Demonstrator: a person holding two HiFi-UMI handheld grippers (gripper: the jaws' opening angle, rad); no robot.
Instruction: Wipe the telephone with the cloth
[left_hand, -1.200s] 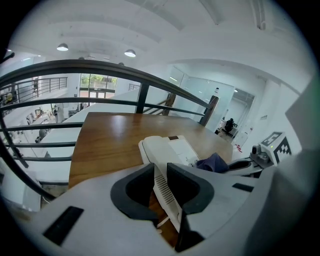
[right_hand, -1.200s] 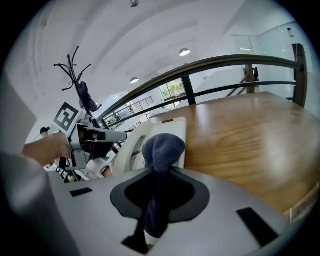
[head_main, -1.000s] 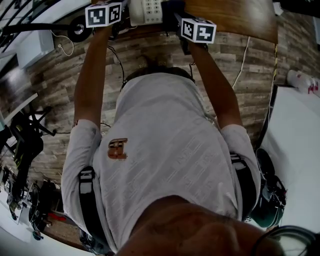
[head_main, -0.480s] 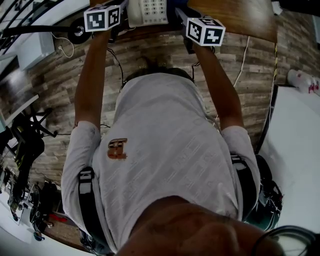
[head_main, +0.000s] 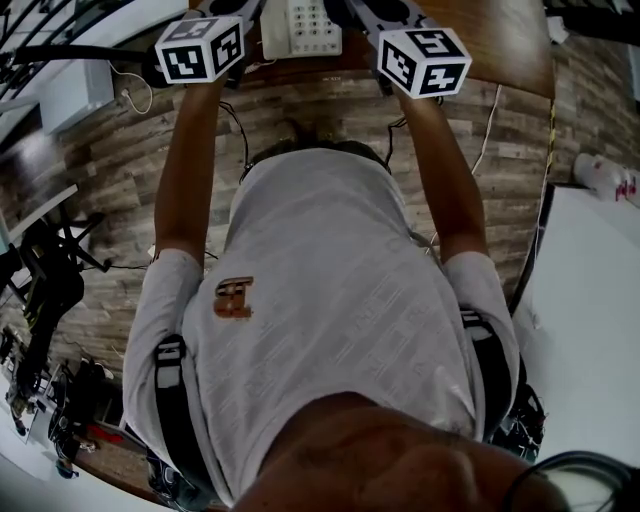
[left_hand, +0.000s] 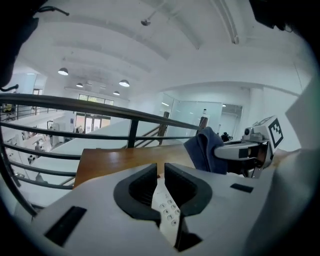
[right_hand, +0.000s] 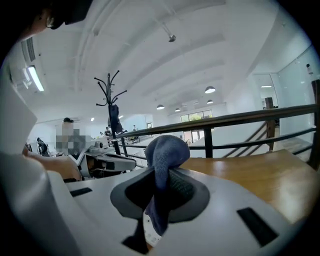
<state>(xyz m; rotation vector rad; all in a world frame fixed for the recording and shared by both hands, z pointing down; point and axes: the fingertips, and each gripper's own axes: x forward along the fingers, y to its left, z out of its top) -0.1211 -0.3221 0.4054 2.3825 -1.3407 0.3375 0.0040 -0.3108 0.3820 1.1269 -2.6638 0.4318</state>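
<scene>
Left tongs (left_hand: 160, 172) on telephone (left_hand: 167, 212) | right tongs (right_hand: 161, 185) (pinching cloth (right_hand: 165, 150)) | both risen

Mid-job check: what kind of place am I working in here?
Probably a mezzanine in a large open-plan office or lab: a black railing runs past the wooden table, with a coat stand and ceiling lamps.

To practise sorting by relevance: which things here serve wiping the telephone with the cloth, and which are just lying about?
In use: telephone; blue cloth, clamped in the right gripper; left gripper, beside the telephone.
Lying about: coat stand; railing; white cable.
</scene>
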